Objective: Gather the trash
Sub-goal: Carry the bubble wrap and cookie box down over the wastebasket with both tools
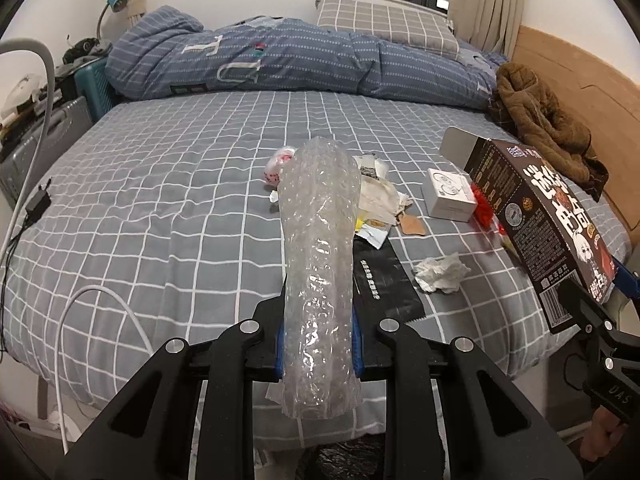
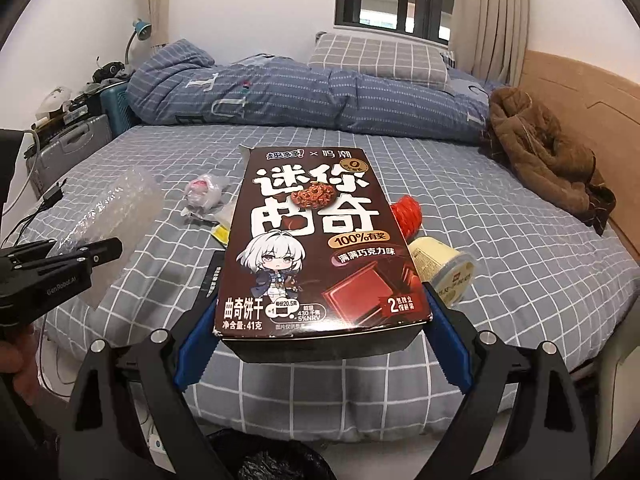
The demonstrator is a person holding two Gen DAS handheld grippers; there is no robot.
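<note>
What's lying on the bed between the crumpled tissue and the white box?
Nothing: in the left wrist view the stretch of checked sheet between the crumpled tissue and the white box is bare. The tan tag lies just off to the side.

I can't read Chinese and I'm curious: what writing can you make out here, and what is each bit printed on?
"迷你曲奇", "100%有奖", "满满巧克力味", "曲奇饼干", "净含量:41克", "430 千焦", "5%NRV": cookie box held in the right gripper.
"GenRobot.AI": side of the left gripper.
"UAS": right gripper's body, partly legible.
Black bag, yellow cup, white box: print too small to read.
Bubble wrap: none.
</note>
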